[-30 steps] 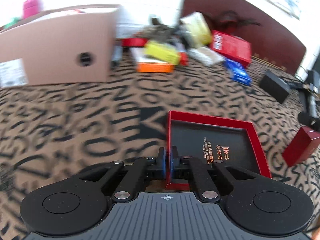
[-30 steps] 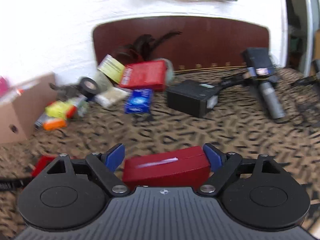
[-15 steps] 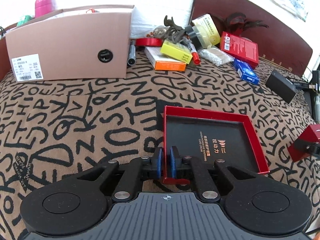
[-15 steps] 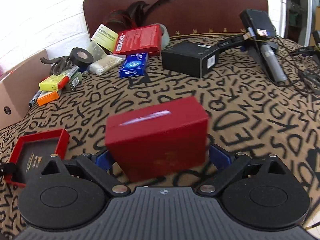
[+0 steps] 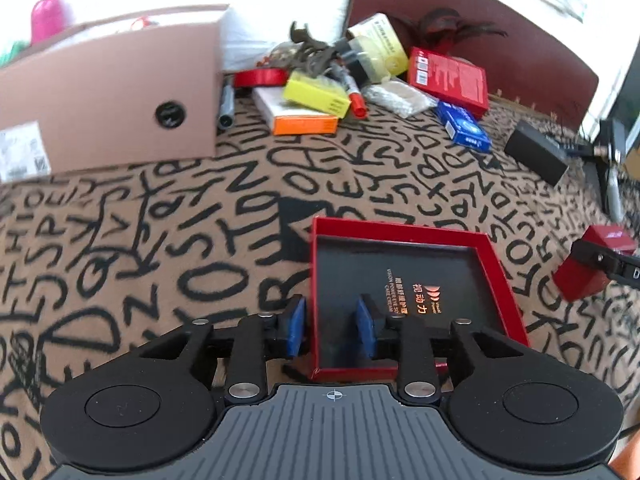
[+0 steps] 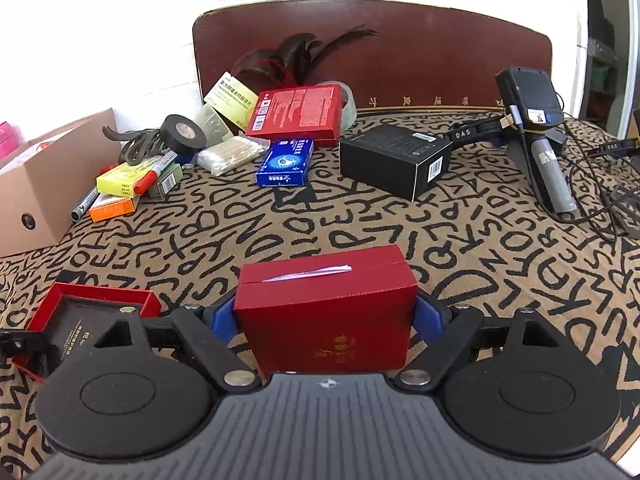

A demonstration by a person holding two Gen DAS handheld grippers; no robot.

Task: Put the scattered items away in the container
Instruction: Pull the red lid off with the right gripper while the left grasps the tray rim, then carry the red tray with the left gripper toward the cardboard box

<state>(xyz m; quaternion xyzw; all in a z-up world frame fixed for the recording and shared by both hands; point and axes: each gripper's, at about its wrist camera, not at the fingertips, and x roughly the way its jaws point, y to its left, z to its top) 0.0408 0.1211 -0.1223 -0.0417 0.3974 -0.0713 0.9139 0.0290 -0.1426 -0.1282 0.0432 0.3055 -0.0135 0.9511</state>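
Red box [image 6: 326, 312]; tan, black-lettered cloth [image 6: 460, 240].

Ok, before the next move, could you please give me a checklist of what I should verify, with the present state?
1. Right tool grips the red box: ok, pads on both sides.
2. Left tool holds the red tray: not ok, open, astride its left wall.
3. The red box lies apart from the red tray: ok.
4. Free room inside the cardboard box: cannot tell.
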